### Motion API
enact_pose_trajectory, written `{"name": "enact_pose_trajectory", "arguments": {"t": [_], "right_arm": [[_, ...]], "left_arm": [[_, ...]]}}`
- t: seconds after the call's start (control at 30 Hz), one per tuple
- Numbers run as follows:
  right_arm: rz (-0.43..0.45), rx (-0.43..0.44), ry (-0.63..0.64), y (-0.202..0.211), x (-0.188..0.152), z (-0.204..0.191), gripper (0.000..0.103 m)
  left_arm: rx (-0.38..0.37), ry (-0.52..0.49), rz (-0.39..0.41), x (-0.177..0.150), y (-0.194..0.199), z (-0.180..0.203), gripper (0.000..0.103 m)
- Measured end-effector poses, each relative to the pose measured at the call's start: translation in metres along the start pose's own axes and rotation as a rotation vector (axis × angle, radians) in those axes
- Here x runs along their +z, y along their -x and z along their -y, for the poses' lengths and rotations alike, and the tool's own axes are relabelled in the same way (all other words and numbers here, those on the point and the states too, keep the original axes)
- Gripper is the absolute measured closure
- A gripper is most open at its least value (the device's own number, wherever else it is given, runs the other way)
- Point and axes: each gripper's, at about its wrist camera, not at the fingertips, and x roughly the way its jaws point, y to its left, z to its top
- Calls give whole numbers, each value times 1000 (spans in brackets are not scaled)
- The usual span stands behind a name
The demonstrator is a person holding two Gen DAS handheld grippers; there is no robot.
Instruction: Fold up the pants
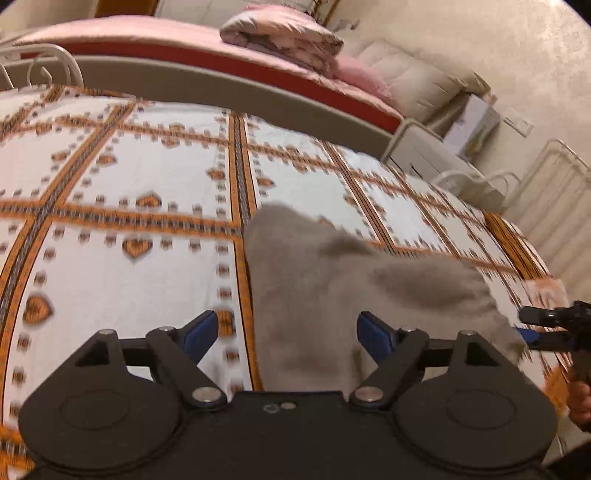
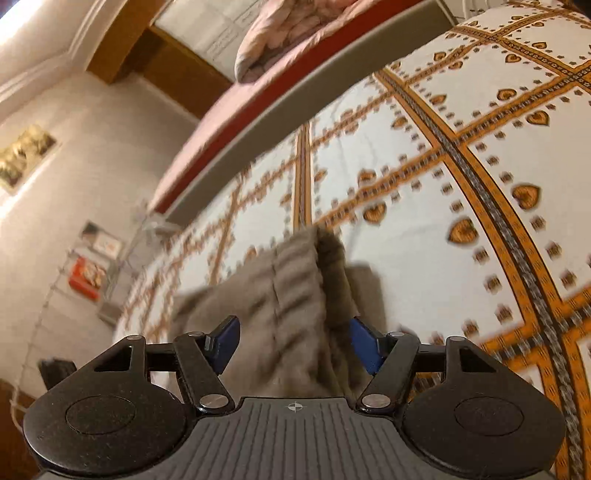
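**Both sets of fingers wide, grey pants on the bed**

So my left gripper (image 1: 284, 334) has its blue fingers (image 1: 197, 334) spread apart, and the grey pants (image 1: 332, 280) run up between them. The pads aren't pressing on the fabric as far as I can see, so nothing is gripped there. Same story on my right gripper (image 2: 291, 345): fingers (image 2: 225, 347) apart, with a ribbed, gathered bit of the pants (image 2: 284, 291) sitting in the gap, one pad right beside a darker fold but not clamped on it.

The pants lie bunched on the bedspread (image 1: 129, 184), white with orange bands and little hearts. In the left view, my right gripper (image 1: 554, 325) pokes in at the far right edge of the fabric, with a bit of my hand (image 1: 580, 398) below it.

Further back there's a grey rail (image 1: 221, 81), then a second bed with a pink cover (image 1: 122, 31) and a folded quilt (image 1: 280, 35) on top. All a bit blurry.
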Motion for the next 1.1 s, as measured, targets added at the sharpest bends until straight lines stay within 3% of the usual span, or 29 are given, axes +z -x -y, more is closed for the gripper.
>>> {"name": "enact_pose_trajectory", "arguments": {"t": [0.23, 0.37, 0.47, 0.53, 0.6, 0.73, 0.8, 0.9, 1.0, 1.1], "right_arm": [[-59, -12, 32, 19, -33, 2, 37], [-116, -32, 10, 3, -39, 9, 37], [-164, -77, -6, -13, -45, 17, 31], [-165, -84, 27, -12, -45, 12, 30], [-137, -55, -1, -1, -45, 11, 30], [-74, 48, 18, 24, -49, 8, 30], [-98, 50, 6, 24, -53, 13, 30], [-210, -82, 41, 0, -61, 18, 30], [-196, -66, 50, 4, -58, 13, 29], [-128, 5, 0, 19, -54, 12, 29]], "left_arm": [[-19, -70, -79, -26, 23, 1, 28], [-18, -26, -89, -35, 28, -6, 27], [79, -48, -119, -42, 22, -9, 21], [87, -50, -112, -41, 23, -10, 21], [72, -35, -86, -39, 35, -10, 28], [-1, -59, -42, -49, 61, 2, 26], [-23, -90, -59, -57, 61, 12, 25], [73, -151, -160, -69, 39, 17, 16], [90, -150, -165, -69, 36, 17, 13], [76, -141, -119, -65, 45, 20, 17]]}}
